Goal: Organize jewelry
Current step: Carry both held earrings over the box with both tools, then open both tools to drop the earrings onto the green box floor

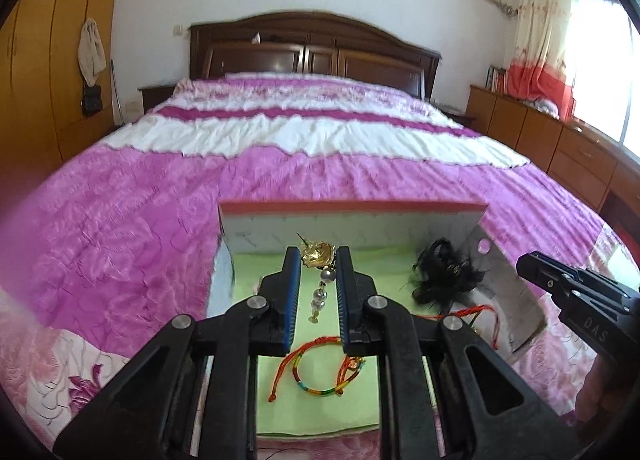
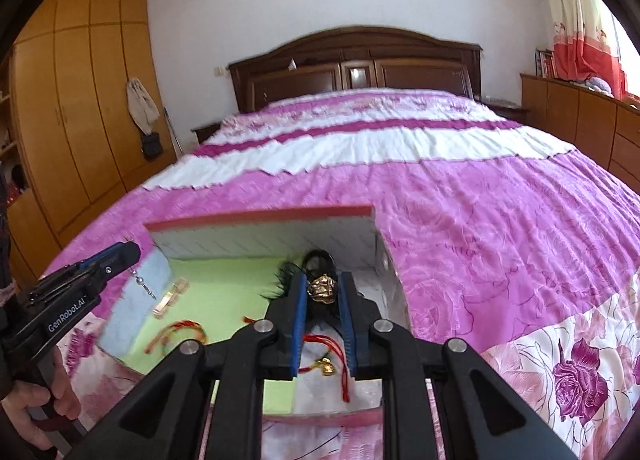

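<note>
**Both grippers held pieces over the box**

The open box (image 1: 352, 220) sat at the bed's (image 1: 320, 148) near edge, with bedspread free beyond it. The left gripper (image 1: 318, 260), nearly closed, pinched a gold pearl-drop ornament (image 1: 316, 256) above the green liner. The right gripper (image 2: 323, 288) likewise clamped a black-feathered gold clip (image 2: 322, 288) near the box's right wall. "GenRobot.AI" marked the left gripper.

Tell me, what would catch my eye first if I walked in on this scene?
Probably the big bed with its pink and white quilt, filling the room. Near its foot lies an open box with a green floor. Over it, the left gripper pinches a gold ornament with a hanging string of pearls, and the right gripper pinches a gold piece on a black feathery hair clip.
</note>
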A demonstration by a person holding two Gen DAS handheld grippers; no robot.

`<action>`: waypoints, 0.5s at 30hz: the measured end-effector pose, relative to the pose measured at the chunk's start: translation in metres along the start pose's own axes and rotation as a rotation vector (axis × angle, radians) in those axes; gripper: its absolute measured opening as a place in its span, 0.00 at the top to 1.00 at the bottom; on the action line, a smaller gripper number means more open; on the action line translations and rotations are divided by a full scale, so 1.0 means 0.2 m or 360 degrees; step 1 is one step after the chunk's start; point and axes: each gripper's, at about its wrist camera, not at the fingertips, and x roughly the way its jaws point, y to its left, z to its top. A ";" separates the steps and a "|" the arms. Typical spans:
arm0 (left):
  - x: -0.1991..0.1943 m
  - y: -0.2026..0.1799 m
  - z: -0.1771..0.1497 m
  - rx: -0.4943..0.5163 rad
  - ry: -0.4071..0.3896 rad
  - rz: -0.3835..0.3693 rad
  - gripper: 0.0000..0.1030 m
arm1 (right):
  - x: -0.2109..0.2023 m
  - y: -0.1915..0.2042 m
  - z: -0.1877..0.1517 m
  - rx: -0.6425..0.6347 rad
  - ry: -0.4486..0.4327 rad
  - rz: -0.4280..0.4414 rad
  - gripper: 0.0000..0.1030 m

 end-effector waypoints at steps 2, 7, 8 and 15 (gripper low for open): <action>0.04 0.01 -0.02 -0.0012 0.0061 0.0003 0.91 | 0.06 -0.01 -0.01 -0.0003 0.0065 -0.0027 0.83; 0.13 0.01 -0.08 0.0003 0.0194 0.0023 0.91 | 0.15 -0.03 -0.06 -0.0015 0.0184 -0.0067 0.83; 0.15 0.00 -0.09 0.0010 0.0224 0.0026 0.91 | 0.17 -0.03 -0.07 -0.0018 0.0203 -0.0073 0.83; 0.19 0.01 -0.14 -0.0012 0.0325 0.0039 0.90 | 0.20 -0.03 -0.09 -0.0030 0.0249 -0.0078 0.82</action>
